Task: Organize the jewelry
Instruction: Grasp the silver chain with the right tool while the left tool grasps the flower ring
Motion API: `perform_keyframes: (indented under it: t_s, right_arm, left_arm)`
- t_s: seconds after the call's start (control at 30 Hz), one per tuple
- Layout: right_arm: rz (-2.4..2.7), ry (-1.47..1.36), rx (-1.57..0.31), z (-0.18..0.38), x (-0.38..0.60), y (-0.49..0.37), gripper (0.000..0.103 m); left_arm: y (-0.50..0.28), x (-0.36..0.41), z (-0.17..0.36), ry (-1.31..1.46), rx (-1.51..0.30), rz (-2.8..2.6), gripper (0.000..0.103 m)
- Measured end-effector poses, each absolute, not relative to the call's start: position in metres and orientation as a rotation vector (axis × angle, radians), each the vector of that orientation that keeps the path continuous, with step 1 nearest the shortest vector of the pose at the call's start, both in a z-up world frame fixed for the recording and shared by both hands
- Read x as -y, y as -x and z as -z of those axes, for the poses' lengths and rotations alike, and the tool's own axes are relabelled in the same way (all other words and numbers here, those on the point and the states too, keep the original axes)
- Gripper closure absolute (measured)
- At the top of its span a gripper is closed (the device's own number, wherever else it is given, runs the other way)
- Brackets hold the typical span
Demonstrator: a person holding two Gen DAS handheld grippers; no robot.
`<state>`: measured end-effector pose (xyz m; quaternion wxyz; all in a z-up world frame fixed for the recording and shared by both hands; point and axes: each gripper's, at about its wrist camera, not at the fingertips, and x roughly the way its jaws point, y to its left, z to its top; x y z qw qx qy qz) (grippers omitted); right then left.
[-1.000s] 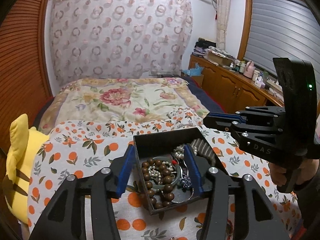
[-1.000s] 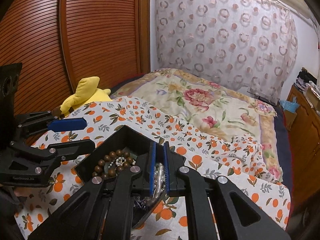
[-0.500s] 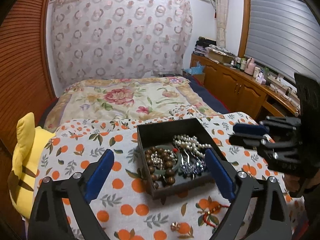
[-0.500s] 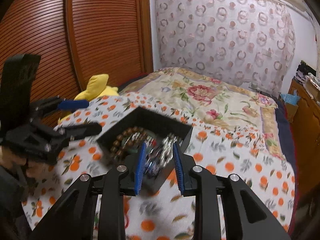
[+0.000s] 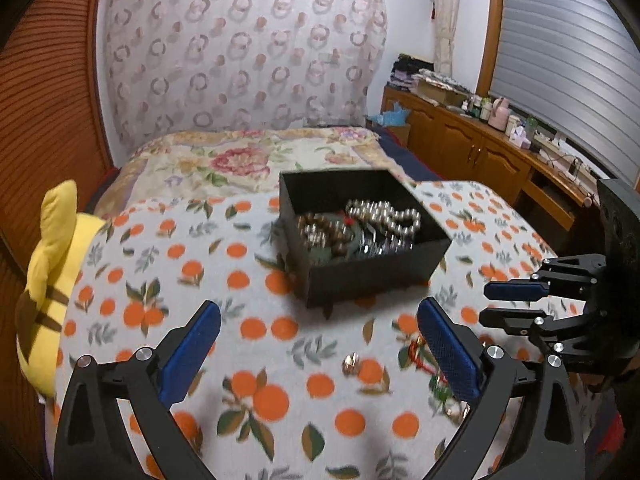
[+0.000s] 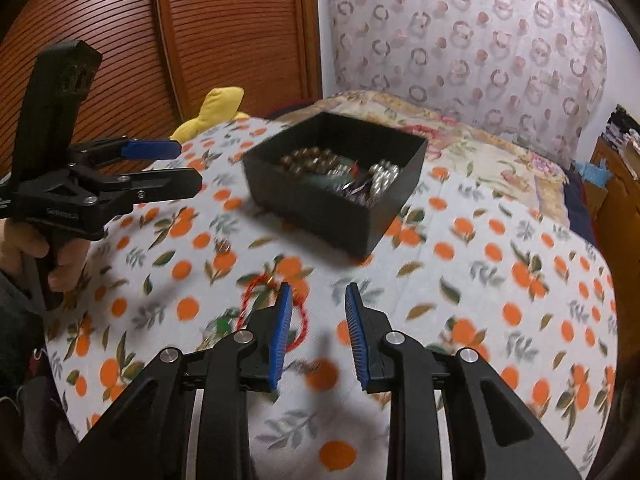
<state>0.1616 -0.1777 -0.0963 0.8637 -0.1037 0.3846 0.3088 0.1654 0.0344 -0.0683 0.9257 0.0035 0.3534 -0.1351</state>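
A black open box (image 5: 376, 276) holding pearl and wooden bead strings stands on an orange-print cloth; it also shows in the right wrist view (image 6: 312, 204). My left gripper (image 5: 320, 344) is open and empty, held back from the box. My right gripper (image 6: 316, 332) is open and empty above the cloth, and shows from the side in the left wrist view (image 5: 496, 302). A red cord bracelet (image 6: 256, 284) and a green-beaded piece (image 6: 222, 326) lie on the cloth just left of the right gripper. A small gold earring (image 5: 352, 360) lies between my left fingers.
A yellow plush toy (image 5: 48, 264) sits at the cloth's left edge. A bed with a floral quilt (image 5: 248, 160) lies behind. Wooden cabinets (image 5: 472, 160) run along the right wall, slatted wardrobe doors (image 6: 200, 40) on the left.
Both grippers have pulled back from the box and opened wider. The right gripper let go of the jewelry in the box. Loose pieces on the cloth have come into view.
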Motion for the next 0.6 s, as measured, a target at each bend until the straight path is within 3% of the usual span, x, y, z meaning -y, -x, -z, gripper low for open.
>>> perform_keyframes:
  t_s: [0.6]
  right_arm:
    - [-0.741,0.222,-0.855,0.112,0.152,-0.113,0.073]
  left_arm:
    - [-0.124,-0.037,0.094,-0.002,-0.785,0.284,0.008]
